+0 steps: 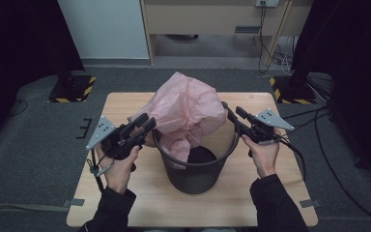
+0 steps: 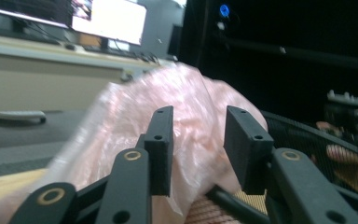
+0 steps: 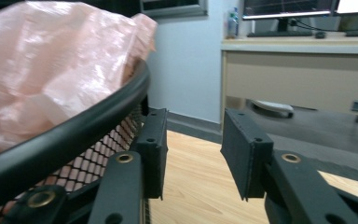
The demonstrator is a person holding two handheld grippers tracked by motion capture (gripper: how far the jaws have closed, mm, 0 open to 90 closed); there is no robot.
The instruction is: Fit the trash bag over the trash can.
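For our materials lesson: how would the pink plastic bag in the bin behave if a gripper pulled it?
The pink bag is crumpled and thin, so probably floppy and very light. Its glossy film may slip between pads. The mesh bin looks light, so it might tip.

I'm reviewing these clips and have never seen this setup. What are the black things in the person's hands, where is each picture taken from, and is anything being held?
A person holds a hand-held clamp with two jaws in each hand: the left tool and the right tool. One picture looks down from above the wooden table; the other two come from cameras riding on each tool. On the table stands a black mesh bin with a pink plastic bag bulging from it. Both tools' jaws stand apart beside the bin's rim, gripping nothing.
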